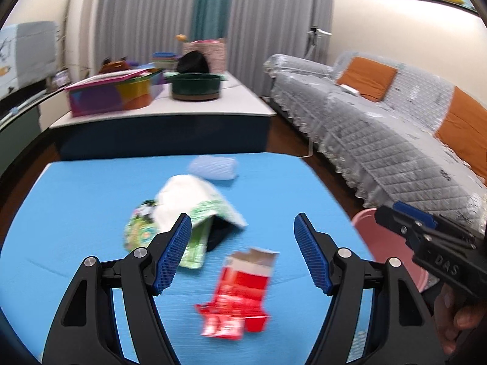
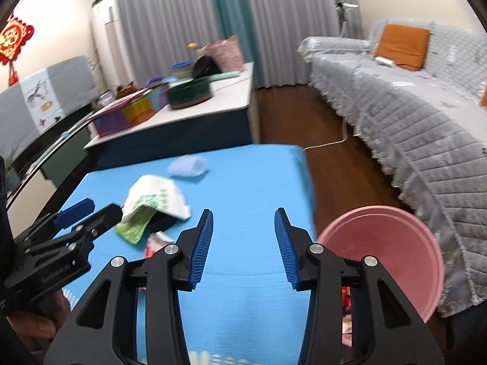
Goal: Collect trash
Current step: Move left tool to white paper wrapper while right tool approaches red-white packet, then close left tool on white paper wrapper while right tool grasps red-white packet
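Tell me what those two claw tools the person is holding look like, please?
Both look alike. The left gripper and right gripper have matte black plastic frames with triangular cut-outs and round silver pivot pins. Each finger carries a blue, finely ribbed pad. Seen from the side, the right gripper's body bears pale lettering too blurred to read surely. A bare hand shows beneath; no cables or sleeves are visible.

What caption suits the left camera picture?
Open left claw hovers over a red wrapper on the blue table, pink bin beside.
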